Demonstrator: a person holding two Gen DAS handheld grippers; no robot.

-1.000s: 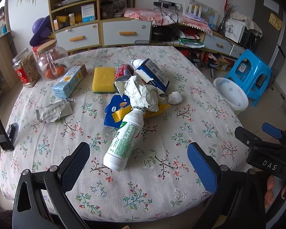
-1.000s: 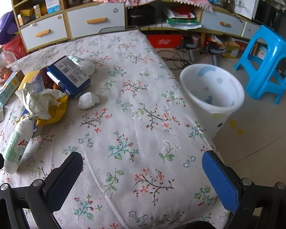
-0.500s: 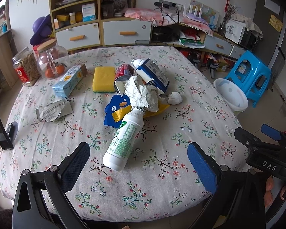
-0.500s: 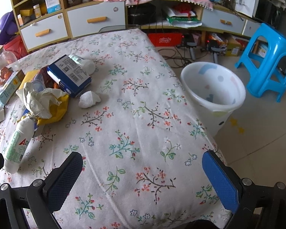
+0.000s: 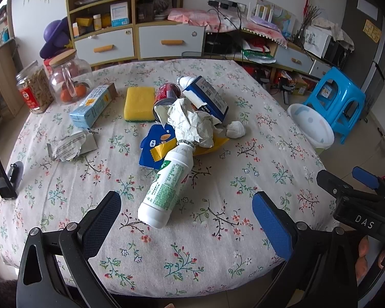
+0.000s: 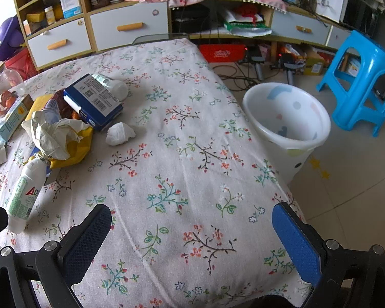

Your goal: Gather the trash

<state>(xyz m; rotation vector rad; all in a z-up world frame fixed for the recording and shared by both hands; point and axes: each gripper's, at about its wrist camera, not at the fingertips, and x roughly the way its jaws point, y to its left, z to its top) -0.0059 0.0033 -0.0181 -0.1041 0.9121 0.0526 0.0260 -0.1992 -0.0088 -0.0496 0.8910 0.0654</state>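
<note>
Bench (image 5: 243, 243): we see a rounded top under a soft floral cloth, filling most of both frames.
Bin (image 6: 290, 118): a smooth white plastic tub with pastel spots, on the floor just beside the bench edge, right of centre in the right wrist view; its inside looks bare.
Stool (image 6: 364, 82): glossy blue plastic, beyond the bin at the right edge.
Trash pile: mid-frame in the left wrist view we find a white plastic bottle (image 5: 166, 184) lying on its side, crumpled paper (image 5: 192, 125) at its neck, a blue carton (image 5: 208, 97), a red can (image 5: 166, 93), a yellow wrapper (image 6: 74, 148) and a small tissue wad (image 5: 234, 129).
Around it: yellow sponge (image 5: 138, 102), pale blue box (image 5: 92, 107), glass jars (image 5: 69, 77) at the upper left.
Left claw (image 5: 186, 210): spread wide, empty, low at the bench's near edge, the bottle's base between its fingers.
Right claw (image 6: 192, 228): spread wide, empty, over bare cloth, well apart from the pile.
</note>
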